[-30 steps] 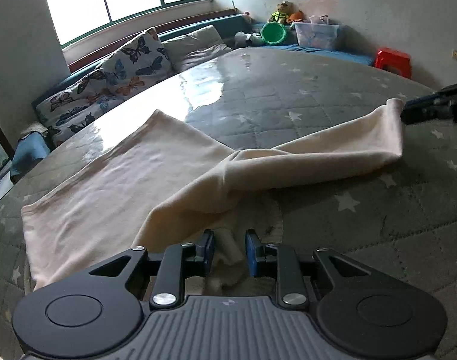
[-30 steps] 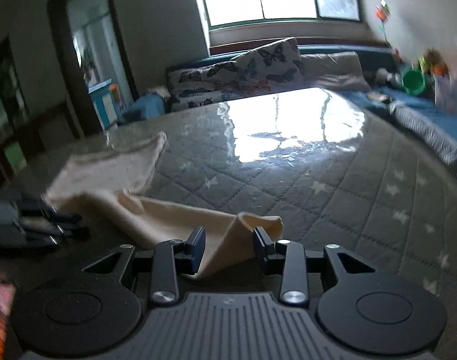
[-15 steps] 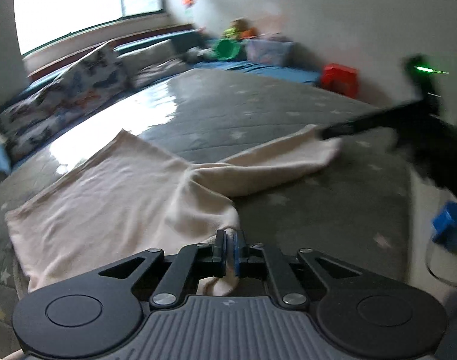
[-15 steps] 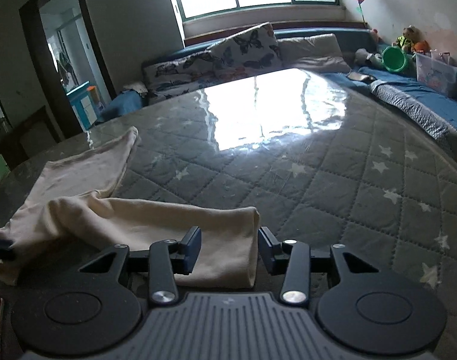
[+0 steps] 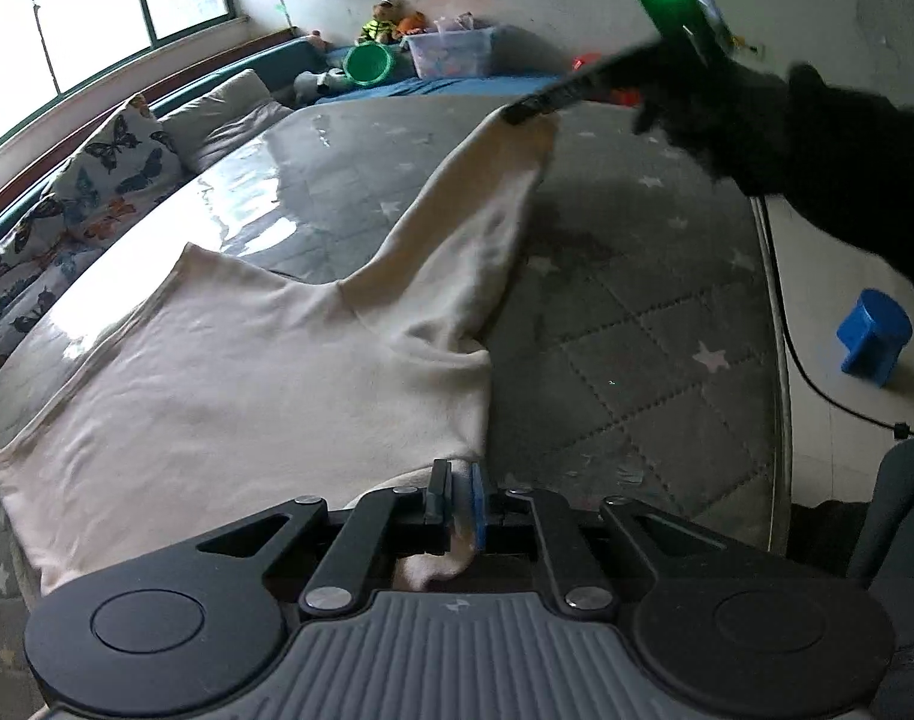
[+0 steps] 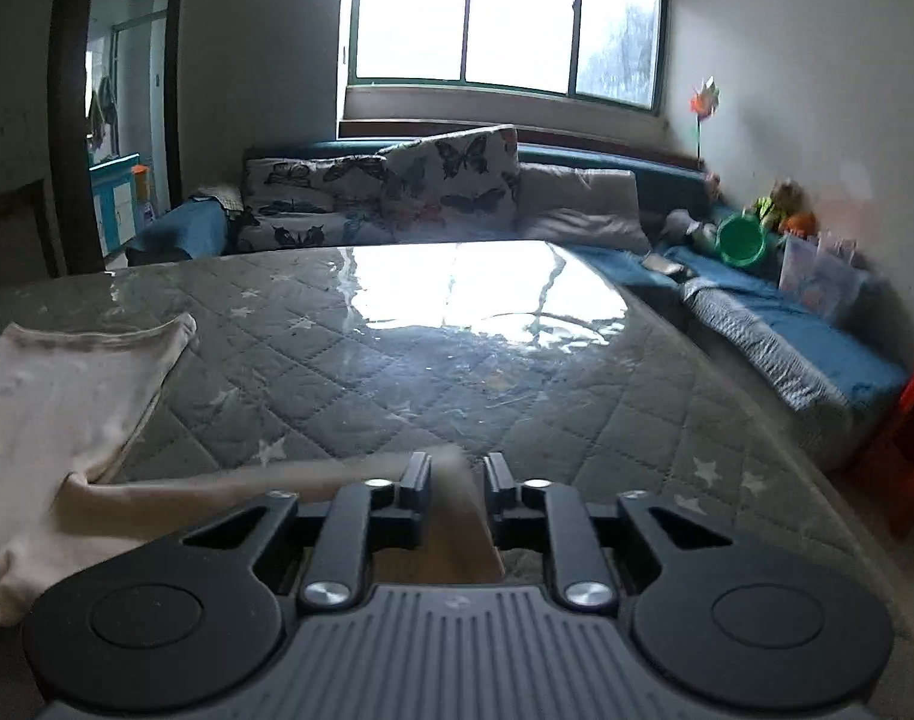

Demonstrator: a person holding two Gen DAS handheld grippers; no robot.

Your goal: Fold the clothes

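Observation:
A cream garment [image 5: 265, 378] lies spread on the grey star-quilted mattress [image 5: 637, 330]. My left gripper [image 5: 460, 492] is shut on its near edge, and a fold of cloth hangs below the pads. One long sleeve [image 5: 475, 228] rises off the mattress toward my right gripper [image 5: 535, 108], which pinches its end. In the right wrist view, the right gripper [image 6: 457, 474] has its fingers drawn in on the sleeve end [image 6: 457, 522]. The rest of the garment [image 6: 55, 396] lies at the left.
A person's dark sleeve [image 5: 817, 150] holds the right gripper. Butterfly cushions [image 5: 115, 168], a green bowl [image 5: 367, 63] and a clear box [image 5: 457, 51] line the far bench. A blue object [image 5: 874, 336] and a cable [image 5: 817, 390] lie on the floor beyond the mattress's right edge. A red stool [image 6: 907, 438] stands nearby.
My left gripper shut on the garment's near edge and pulled it flatter. My right gripper's fingers narrowed on the sleeve end and lifted it up and away, stretching the sleeve.

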